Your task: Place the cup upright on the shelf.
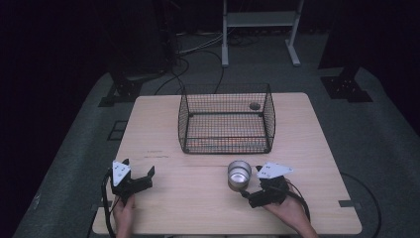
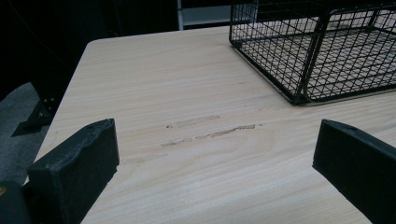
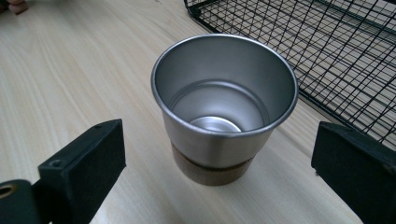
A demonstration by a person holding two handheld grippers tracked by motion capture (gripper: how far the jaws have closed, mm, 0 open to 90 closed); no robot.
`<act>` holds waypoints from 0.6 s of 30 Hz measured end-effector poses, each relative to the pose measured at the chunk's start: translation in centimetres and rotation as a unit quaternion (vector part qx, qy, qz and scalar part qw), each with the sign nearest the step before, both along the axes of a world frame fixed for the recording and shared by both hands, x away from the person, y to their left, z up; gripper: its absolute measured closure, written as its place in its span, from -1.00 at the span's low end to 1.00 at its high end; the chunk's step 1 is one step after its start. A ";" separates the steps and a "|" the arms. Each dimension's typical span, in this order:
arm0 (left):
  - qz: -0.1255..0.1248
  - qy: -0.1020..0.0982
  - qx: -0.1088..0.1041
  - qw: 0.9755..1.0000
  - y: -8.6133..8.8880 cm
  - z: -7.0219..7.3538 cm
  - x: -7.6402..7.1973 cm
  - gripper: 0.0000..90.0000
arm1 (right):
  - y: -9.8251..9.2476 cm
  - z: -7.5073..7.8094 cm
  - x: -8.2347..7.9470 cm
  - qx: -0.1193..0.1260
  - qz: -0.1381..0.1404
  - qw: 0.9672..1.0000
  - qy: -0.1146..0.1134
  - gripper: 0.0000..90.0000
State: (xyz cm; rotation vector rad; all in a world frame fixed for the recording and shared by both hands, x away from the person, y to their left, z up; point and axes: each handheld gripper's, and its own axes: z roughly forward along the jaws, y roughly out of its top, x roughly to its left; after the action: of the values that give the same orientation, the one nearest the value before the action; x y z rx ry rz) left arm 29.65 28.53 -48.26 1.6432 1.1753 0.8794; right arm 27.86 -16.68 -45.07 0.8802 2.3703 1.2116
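Desk: a pale rectangular wooden desk (image 1: 198, 198) with rounded corners is seen from above; faint scuff marks are visible on its surface in the left gripper view.
Basket: a black rectangular wire-mesh basket (image 1: 226, 124) is set upright on the far middle of the desk, open at the top; a small round dark object is seen by its far right corner, too small to be identified.
Cup: a shiny steel cup with a brown cork base (image 1: 239, 174) is placed upright on the desk, just in front of the basket's near right corner and apart from it; its inside is seen to be bare in the right gripper view (image 3: 224, 109).
Right hand-held gripper: the right hand-held gripper (image 1: 246, 191) is held low over the desk at the near right, just beside the cup; its black jaws are spread wide on either side of the cup and no pad is pressed on it, so nothing is gripped.
Left hand-held gripper: the left hand-held gripper (image 1: 140, 171) is held at the near left, well apart from the cup; its jaws are spread wide over bare wood and nothing is held between them.
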 end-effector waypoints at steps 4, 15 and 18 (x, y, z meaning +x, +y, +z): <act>0.000 0.000 0.000 1.000 0.0 0.0 0.0 -1.00 | 0.3 -0.2 0.4 0.003 -0.002 1.000 0.007 -0.95; 0.000 0.000 -0.001 1.000 0.0 0.0 0.0 -1.00 | 1.3 -1.0 1.4 -0.014 -0.006 1.000 0.008 -0.95; 0.000 0.000 -0.001 1.000 0.0 0.0 0.0 -1.00 | 1.6 -1.1 1.7 -0.019 -0.011 1.000 0.009 -0.95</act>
State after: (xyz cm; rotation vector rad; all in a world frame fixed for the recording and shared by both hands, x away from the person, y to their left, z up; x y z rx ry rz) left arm 29.64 28.55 -48.26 1.6421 1.1755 0.8776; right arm 29.51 -15.12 -46.19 0.9067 2.3826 1.1516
